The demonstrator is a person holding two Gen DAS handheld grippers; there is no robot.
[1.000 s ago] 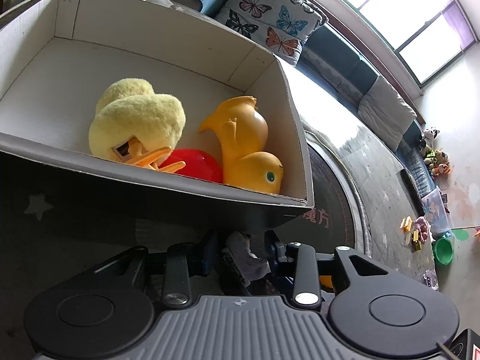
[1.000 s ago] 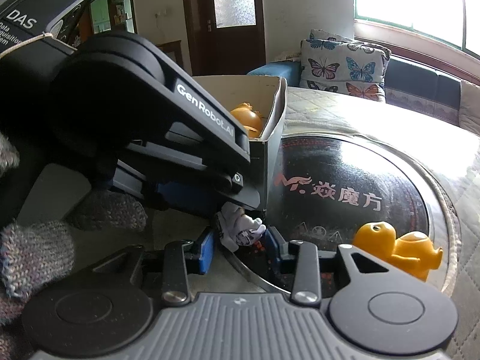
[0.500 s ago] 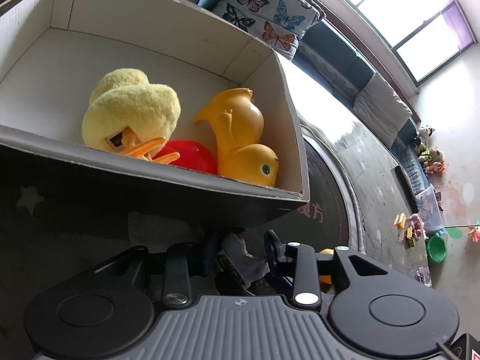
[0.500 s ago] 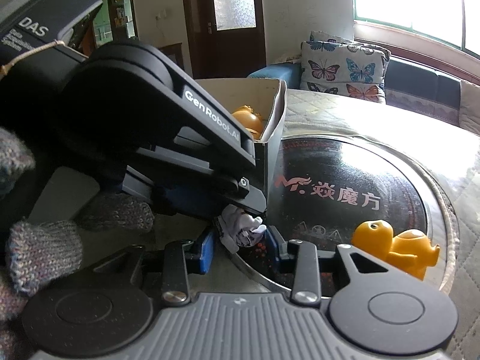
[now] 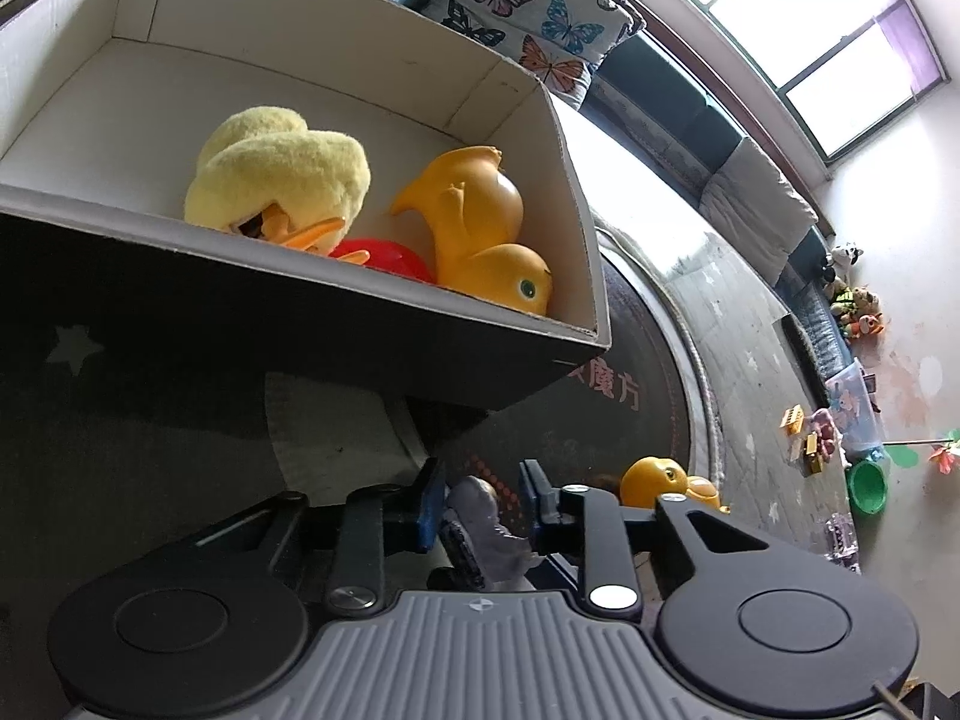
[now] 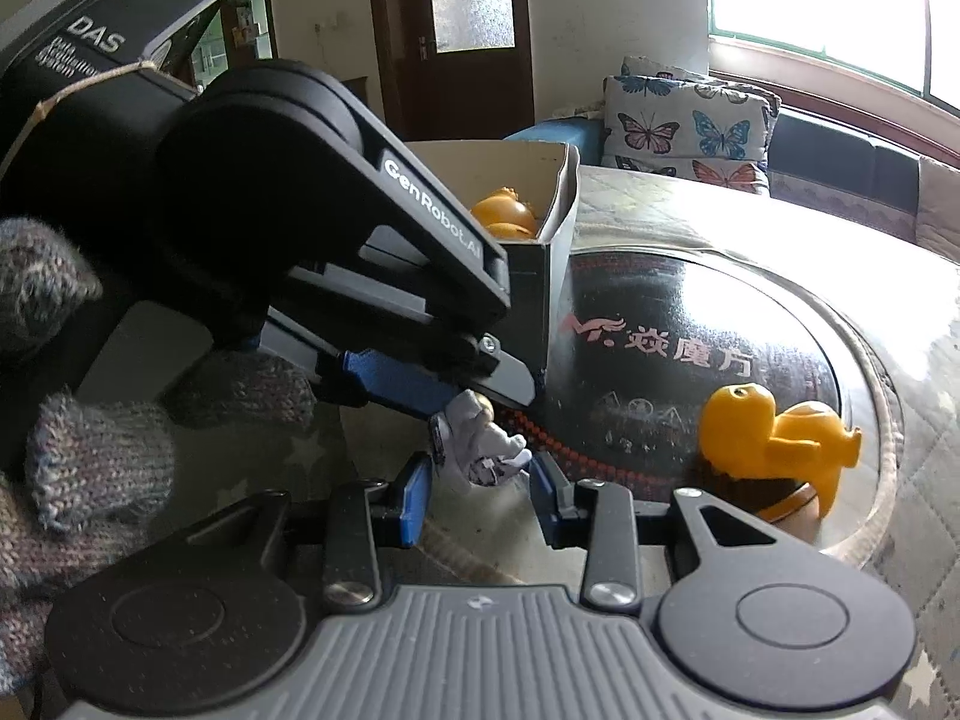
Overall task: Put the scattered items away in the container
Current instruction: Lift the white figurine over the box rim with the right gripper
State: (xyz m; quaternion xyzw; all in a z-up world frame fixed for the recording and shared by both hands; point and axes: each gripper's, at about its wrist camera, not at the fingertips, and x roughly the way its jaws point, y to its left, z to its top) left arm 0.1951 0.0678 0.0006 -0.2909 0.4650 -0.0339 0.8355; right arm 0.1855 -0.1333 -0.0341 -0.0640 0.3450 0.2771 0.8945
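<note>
The cardboard box (image 5: 576,192) holds a yellow plush duck (image 5: 282,174), a red toy (image 5: 384,255) and an orange rubber duck (image 5: 480,228). A small grey-white figurine (image 5: 489,531) sits between the fingers of my left gripper (image 5: 480,504), which is shut on it just in front of the box's dark wall. In the right wrist view the figurine (image 6: 480,444) hangs from the left gripper's fingertips (image 6: 432,390). My right gripper (image 6: 480,480) is open, its jaws on either side of the figurine. Another orange duck (image 6: 774,438) lies on the black disc (image 6: 690,336).
A sofa with butterfly cushions (image 6: 690,120) runs behind the table. Small toys and a green bowl (image 5: 867,483) lie on the floor at the far right. A gloved hand (image 6: 90,450) holds the left gripper.
The left gripper with the figurine has lifted slightly and drawn back from the box wall. The right gripper's jaws have opened wider around the figurine.
</note>
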